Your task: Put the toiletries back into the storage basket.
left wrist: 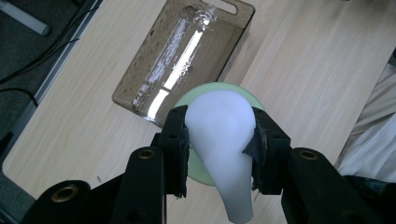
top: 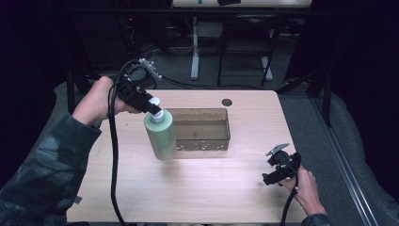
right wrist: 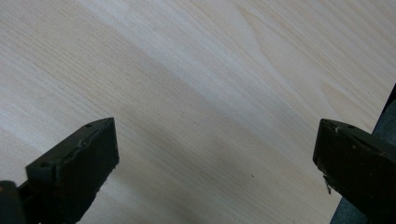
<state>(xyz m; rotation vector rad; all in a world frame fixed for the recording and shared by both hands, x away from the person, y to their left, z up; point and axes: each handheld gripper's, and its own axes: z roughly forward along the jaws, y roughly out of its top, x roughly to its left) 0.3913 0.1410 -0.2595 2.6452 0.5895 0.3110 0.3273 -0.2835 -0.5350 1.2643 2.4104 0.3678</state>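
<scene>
A pale green pump bottle with a white pump head hangs upright just above the table, in front of the left end of a clear brown bin. My left gripper is shut on the white pump head, its two jaws pressed against either side of it. The bottle's green shoulder peeks out below the pump. My right gripper rests low over the table near the front right corner, jaws wide apart with bare wood between them.
The bin is empty and lies along the middle back of the wooden table. A round cable hole sits behind it. Table legs and cables stand on the floor beyond the far edge.
</scene>
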